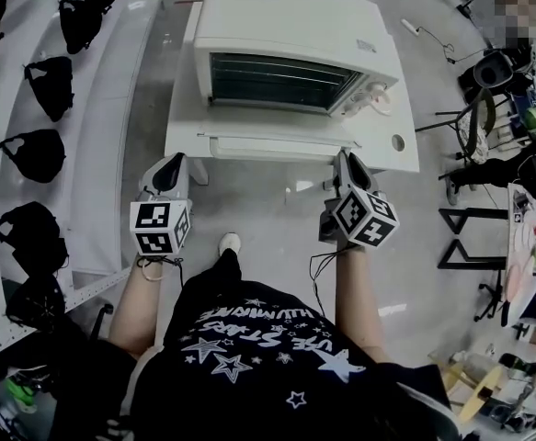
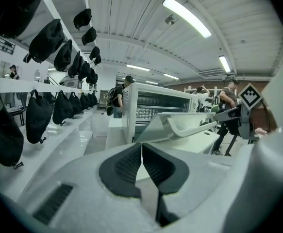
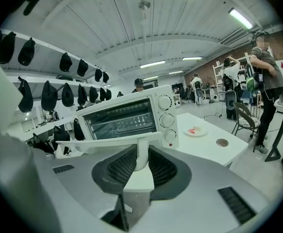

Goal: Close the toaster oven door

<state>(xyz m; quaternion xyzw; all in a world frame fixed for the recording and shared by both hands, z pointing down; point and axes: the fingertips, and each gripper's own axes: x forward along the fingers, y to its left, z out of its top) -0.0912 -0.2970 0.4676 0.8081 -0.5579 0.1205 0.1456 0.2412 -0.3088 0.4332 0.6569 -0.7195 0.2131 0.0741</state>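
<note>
A white toaster oven (image 1: 290,49) stands on a white table (image 1: 180,127), its door (image 1: 277,145) hinged down toward me and lying a little above flat. My right gripper (image 1: 346,159) is at the right end of the door's front edge. In the right gripper view the right gripper (image 3: 140,152) is shut on the white post of the door handle (image 3: 107,142). My left gripper (image 1: 171,165) hangs just off the table's left front corner, clear of the door. Its pads (image 2: 131,161) meet with nothing between them, and the tilted door (image 2: 180,123) shows beyond.
Black caps (image 1: 42,150) hang on white racks along the left. A small dish (image 1: 381,99) and a round hole (image 1: 397,142) are on the table to the right of the oven. Black stands (image 1: 461,237) and clutter fill the floor at the right, where a person (image 3: 265,76) stands.
</note>
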